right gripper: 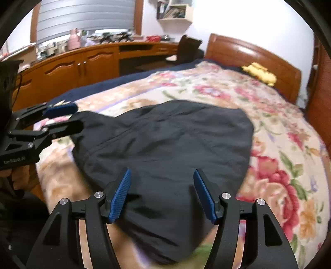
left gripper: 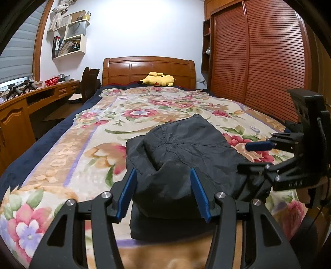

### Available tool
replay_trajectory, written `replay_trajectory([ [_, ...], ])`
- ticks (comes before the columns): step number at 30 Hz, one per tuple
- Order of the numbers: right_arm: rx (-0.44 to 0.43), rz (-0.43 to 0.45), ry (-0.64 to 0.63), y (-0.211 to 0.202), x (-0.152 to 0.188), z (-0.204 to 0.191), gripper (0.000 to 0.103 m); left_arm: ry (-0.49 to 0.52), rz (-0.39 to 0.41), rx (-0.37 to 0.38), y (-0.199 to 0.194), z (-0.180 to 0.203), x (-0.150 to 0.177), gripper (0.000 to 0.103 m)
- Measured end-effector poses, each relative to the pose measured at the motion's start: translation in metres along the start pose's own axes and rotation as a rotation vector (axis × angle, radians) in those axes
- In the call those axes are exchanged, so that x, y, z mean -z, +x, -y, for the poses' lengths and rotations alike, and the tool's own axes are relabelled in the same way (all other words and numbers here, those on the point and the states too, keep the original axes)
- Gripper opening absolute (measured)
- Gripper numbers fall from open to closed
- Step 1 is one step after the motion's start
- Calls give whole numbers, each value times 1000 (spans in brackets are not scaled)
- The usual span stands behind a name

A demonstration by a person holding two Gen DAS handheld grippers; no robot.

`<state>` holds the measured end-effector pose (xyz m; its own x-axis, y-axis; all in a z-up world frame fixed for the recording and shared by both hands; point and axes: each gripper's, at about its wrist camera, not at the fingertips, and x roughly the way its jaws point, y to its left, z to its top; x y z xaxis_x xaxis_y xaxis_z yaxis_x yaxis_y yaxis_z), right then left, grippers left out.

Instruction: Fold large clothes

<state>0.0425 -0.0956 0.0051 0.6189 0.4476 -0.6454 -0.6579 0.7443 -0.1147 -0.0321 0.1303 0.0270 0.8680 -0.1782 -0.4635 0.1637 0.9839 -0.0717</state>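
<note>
Dark grey folded fabric garment [left gripper: 182,157] is lying beneath both grippers; left gripper [left gripper: 163,194] and right gripper [right gripper: 162,194] are hovering half-open, gripping nothing.

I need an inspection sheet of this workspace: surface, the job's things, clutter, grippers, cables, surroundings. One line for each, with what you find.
Surface: bed with floral blanket over a navy cover.
Job's things: dark garment lying partly folded and bunched on the blanket, near the foot of the bed.
Clutter: yellow plush toy by the headboard, apart from the garment.
Grippers: left gripper open, garment between its fingers, pads not pressing; right gripper open above the garment.
Cables: thin black cable at the left gripper's body.
Surroundings: wooden headboard, slatted wardrobe, desk, wall shelves, window blind.
</note>
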Motion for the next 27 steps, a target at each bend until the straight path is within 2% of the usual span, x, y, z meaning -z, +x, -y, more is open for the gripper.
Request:
replay_trajectory([
  [5, 47, 0, 43, -1, 3, 24, 65, 3, -8, 1, 1, 2, 2, 53],
  [9, 84, 0, 72, 1, 4, 40, 66, 1, -5, 31, -2, 3, 4, 52],
  [10, 92, 0, 78, 2, 4, 44, 66, -1, -6, 49, -3, 3, 4, 44],
  [11, 97, 1, 84, 2, 6, 48, 66, -5, -12, 62, -3, 2, 5, 41],
  [12, 102, 0, 90, 3, 7, 52, 67, -3, -17, 57, -2, 3, 5, 35],
  [13, 105, -2, 99, 4, 8, 57, 67, 4, -20, 50, -1, 2, 6, 24],
  [14, 106, -4, 107, 6, 9, 62, 67, 14, -32, 40, 0, 3, 7, 19],
  [15, 107, -6, 113, 8, 10, 66, 67, 26, -48, 31, 2, 4, 8, 8],
  [16, 110, -8, 116, 10, 10, 69, 67, 30, -58, 28, 4, 3, 9, 4],
  [21, 115, -15, 130, 18, 9, 83, 67, 9, -60, 0, 1, -6, 11, 3],
  [24, 91, -4, 139, 20, 10, 89, 67, -3, -73, 12, 1, -10, 15, 3],
  [27, 95, -5, 127, 24, 8, 92, 67, -7, -68, -5, -3, -7, 18, 9],
])
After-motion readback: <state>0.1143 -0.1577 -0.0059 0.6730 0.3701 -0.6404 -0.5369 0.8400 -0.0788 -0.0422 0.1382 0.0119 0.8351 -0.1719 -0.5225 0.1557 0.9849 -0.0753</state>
